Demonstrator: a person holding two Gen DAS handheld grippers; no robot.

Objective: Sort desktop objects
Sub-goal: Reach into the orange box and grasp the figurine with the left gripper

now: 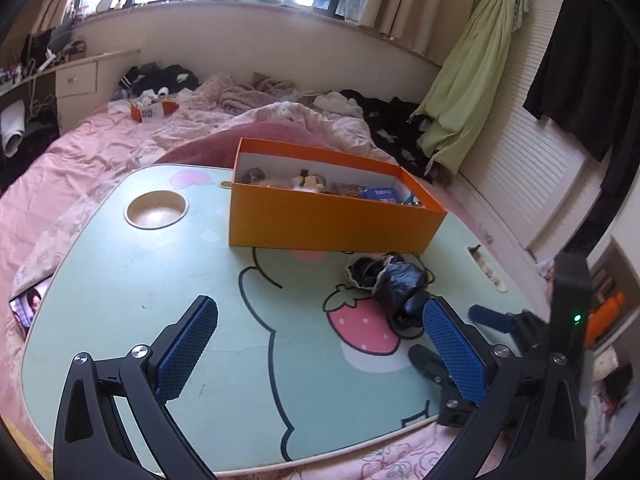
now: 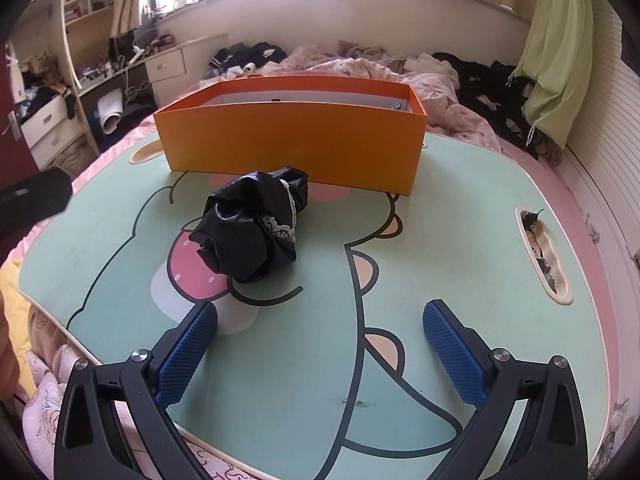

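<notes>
While both tools hang over the near edge of the tabletop, the sorting looks nearly finished: only one loose thing is left out, a crumpled black bundle with a strip of white lace. It lies on the pink strawberry print, left of centre in the right wrist view, just in front of the orange box but apart from its wall. From the left wrist view the box sits in the upper middle of the frame and already holds a clutter of small items, too small to name.

The right gripper is released, its blue pads spread wide with nothing between them, and the bundle sits ahead of it, nearer its left pad. The left gripper is likewise spread and empty; the bundle shows at centre right of its frame, just beyond its right pad, with the other tool's fingers beside it.

My guess is that the step in hand is the reach for this last piece. The next move calls for the right gripper to shift a little toward the left of its frame and go forward, straddle the soft bundle and close on its bulk. Slack fabric may trail and catch the box wall, so it needs a high lift.
</notes>
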